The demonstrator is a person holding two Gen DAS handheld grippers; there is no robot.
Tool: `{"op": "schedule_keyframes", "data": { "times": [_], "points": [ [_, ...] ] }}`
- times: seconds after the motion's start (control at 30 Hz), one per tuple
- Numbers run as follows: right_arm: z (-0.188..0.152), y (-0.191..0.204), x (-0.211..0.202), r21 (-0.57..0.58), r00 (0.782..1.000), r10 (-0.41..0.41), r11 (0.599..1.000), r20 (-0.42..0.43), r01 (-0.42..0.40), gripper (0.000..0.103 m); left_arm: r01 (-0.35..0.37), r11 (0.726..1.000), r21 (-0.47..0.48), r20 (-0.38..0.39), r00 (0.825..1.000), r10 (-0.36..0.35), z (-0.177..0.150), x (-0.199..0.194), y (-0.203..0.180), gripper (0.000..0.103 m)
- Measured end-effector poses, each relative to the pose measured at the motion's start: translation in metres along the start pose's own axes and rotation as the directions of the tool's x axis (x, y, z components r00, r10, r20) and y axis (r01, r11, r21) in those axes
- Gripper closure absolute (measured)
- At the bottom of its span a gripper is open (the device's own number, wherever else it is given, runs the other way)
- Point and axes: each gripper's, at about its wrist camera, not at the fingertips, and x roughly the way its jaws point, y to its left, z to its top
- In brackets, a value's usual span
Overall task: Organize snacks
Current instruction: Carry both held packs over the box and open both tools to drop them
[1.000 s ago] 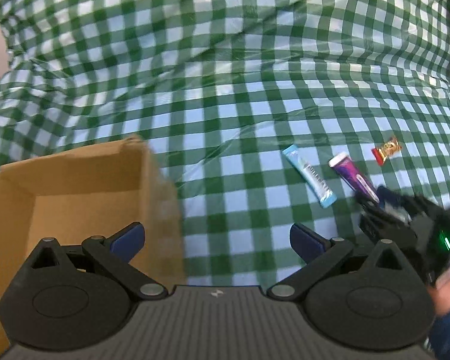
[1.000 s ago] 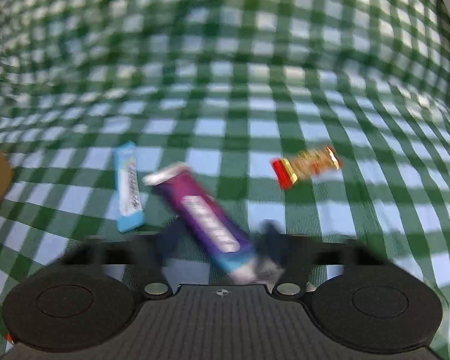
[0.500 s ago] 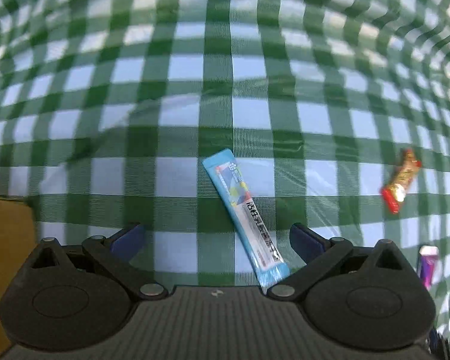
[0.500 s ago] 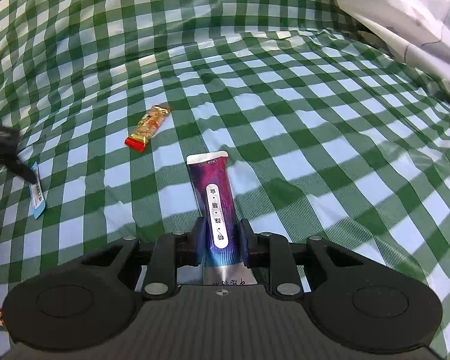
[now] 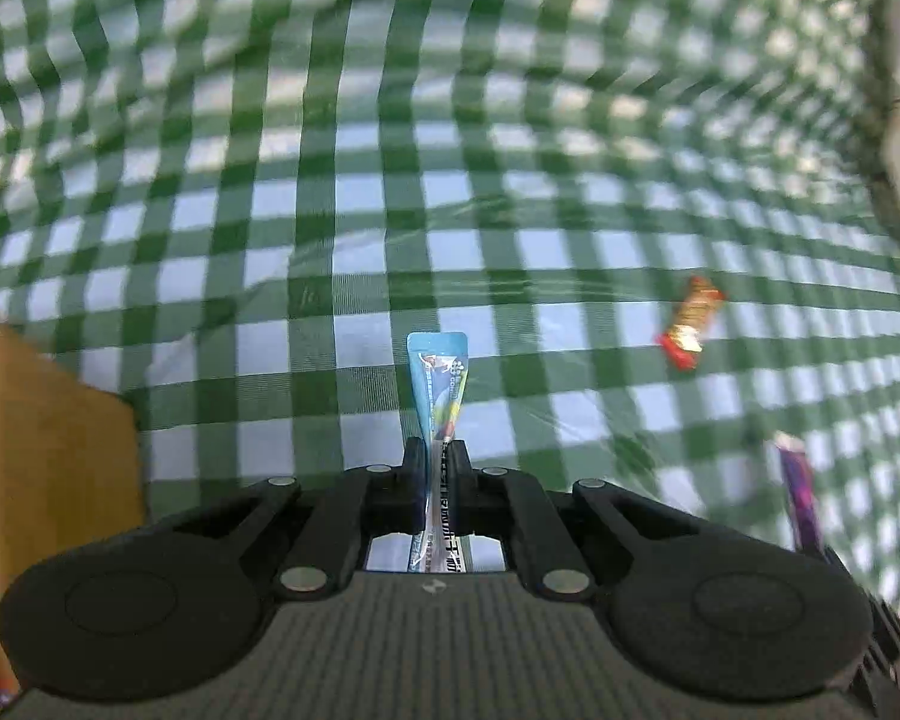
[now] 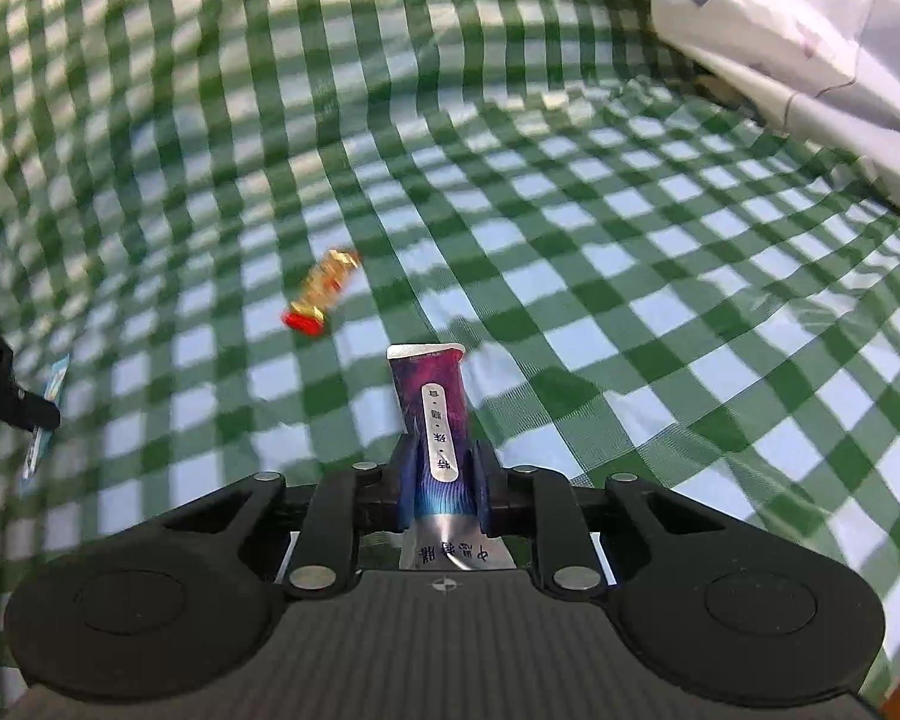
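Observation:
My left gripper (image 5: 437, 450) is shut on a light blue snack stick (image 5: 439, 384) that points forward from between its fingers. My right gripper (image 6: 441, 456) is shut on a purple snack packet (image 6: 432, 402), held above the cloth. A small red and gold candy (image 5: 690, 324) lies on the green checked cloth, right of the left gripper; it also shows in the right wrist view (image 6: 321, 291), ahead and to the left. The purple packet (image 5: 801, 492) shows at the right of the left wrist view. The blue stick (image 6: 45, 414) and the left gripper's finger (image 6: 6, 402) show at the left edge of the right wrist view.
A brown cardboard box (image 5: 42, 432) stands at the left in the left wrist view, close to my left gripper. A white patterned fabric (image 6: 810, 48) lies bunched at the far right of the green checked cloth (image 6: 630, 240).
My left gripper has closed on the blue stick, which lay loose between its open fingers half a second ago. My right gripper still holds the purple packet, which it closed on one second ago.

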Motion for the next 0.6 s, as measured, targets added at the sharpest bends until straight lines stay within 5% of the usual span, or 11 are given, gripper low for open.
{"op": "schedule_keyframes", "data": {
  "times": [0.33, 0.6],
  "points": [
    [-0.008, 0.06, -0.108, -0.067, 0.984, 0.164, 0.985, 0.069, -0.159, 0.084, 0.051, 0.998, -0.033, 0.157, 0.987, -0.045, -0.081, -0.164, 0.053, 0.096],
    [-0.041, 0.128, -0.21, -0.169, 0.94, 0.335, 0.931, 0.058, -0.322, 0.084, -0.115, 0.992, -0.059, 0.187, 0.975, 0.124, -0.164, -0.254, 0.119, 0.096]
  ]
}}
